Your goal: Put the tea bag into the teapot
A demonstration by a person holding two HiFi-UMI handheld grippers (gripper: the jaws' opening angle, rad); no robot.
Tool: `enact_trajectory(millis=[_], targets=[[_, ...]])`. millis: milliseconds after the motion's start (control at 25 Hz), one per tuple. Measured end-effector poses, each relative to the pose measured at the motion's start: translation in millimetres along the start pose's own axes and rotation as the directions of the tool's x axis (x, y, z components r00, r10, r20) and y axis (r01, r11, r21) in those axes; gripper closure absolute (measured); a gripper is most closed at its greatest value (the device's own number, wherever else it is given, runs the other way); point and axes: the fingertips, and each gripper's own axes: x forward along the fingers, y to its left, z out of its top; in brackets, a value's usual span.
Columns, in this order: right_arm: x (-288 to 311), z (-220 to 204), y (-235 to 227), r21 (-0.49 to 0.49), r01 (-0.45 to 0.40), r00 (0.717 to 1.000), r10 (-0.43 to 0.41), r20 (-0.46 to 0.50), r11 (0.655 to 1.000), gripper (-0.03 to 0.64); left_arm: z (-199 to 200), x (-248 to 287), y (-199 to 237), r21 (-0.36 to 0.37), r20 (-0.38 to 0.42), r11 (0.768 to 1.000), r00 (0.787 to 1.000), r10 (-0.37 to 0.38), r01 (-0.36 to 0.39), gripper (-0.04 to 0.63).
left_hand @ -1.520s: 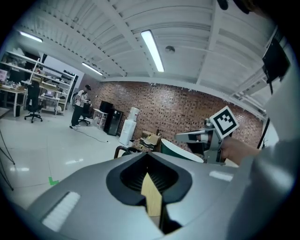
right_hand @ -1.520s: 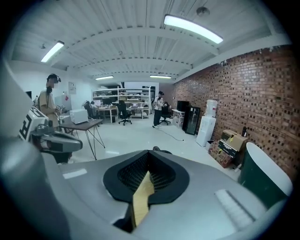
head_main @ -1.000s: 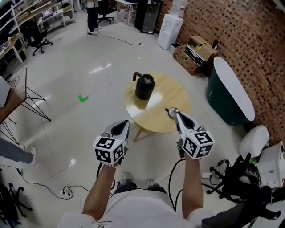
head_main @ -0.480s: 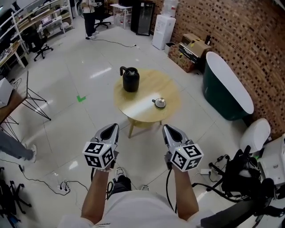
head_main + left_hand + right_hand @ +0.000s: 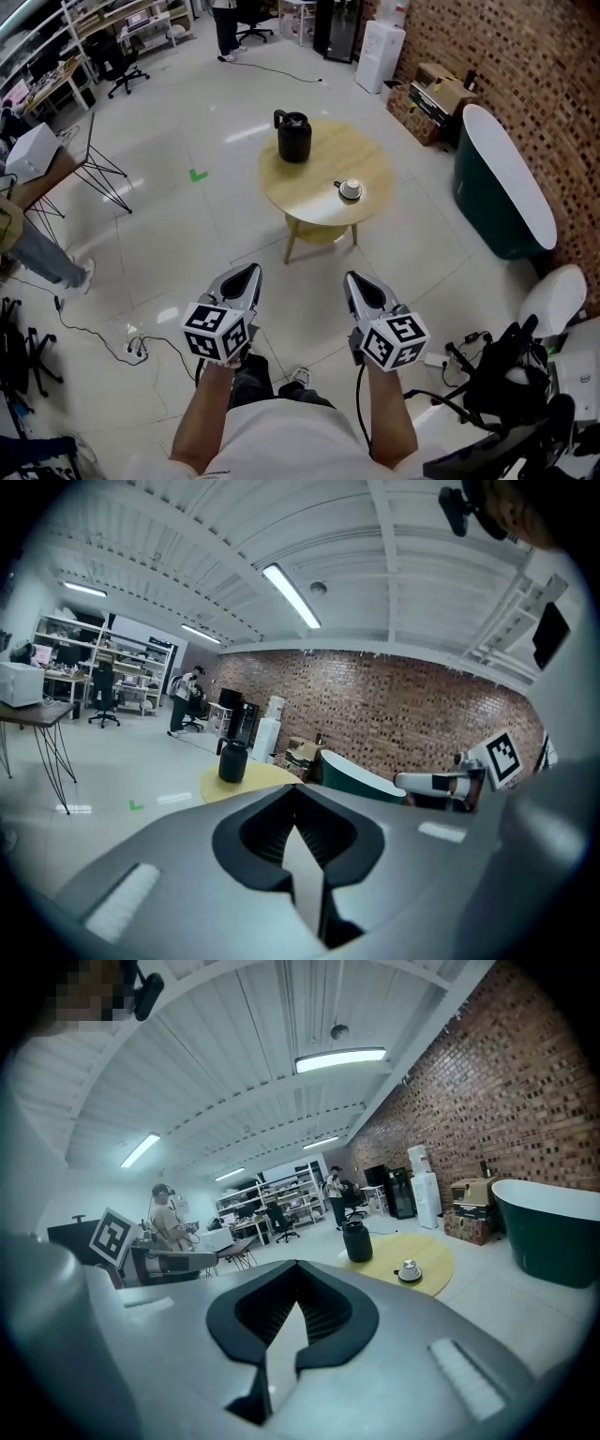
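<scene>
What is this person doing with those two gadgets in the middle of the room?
A person stands on the open floor holding a left claw and a right claw, both shut and empty. Ahead is a round table with a black teapot and a small white dish on it. Neither claw is near the table, and no tea bag can be made out from here, so nothing has gone into the teapot yet.

Head view: high, faces forward and steeply down; left tongs (image 5: 246, 273) and right tongs (image 5: 354, 280) near, bench (image 5: 314, 178) well ahead. Left gripper view, right gripper view: low, each looks along its own tongs toward the far bench. All three share bench and teapot (image 5: 293, 137).
</scene>
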Motion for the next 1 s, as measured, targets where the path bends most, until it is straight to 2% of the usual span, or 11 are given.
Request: enact_trajectory(millis=[200, 400, 1000], targets=[[3, -6, 28, 0.01, -0.053, 0.999, 0.053, -0.004, 0.999, 0.615, -14, -24, -7, -0.011, -0.018, 1.0, 1.0, 0.01, -0.01, 0.583], [11, -9, 63, -0.01, -0.062, 0.998, 0.062, -0.003, 0.998, 0.615, -7, -48, 7, -0.008, 0.0, 1.0, 1.0, 0.019, -0.019, 0.583], [1, -29, 77, -0.094, 0.125, 0.99, -0.13, -0.056, 0.988, 0.617, 9, -51, 12, 0.07, 0.01, 0.994, 0.996, -0.087, 0.087, 0.583]])
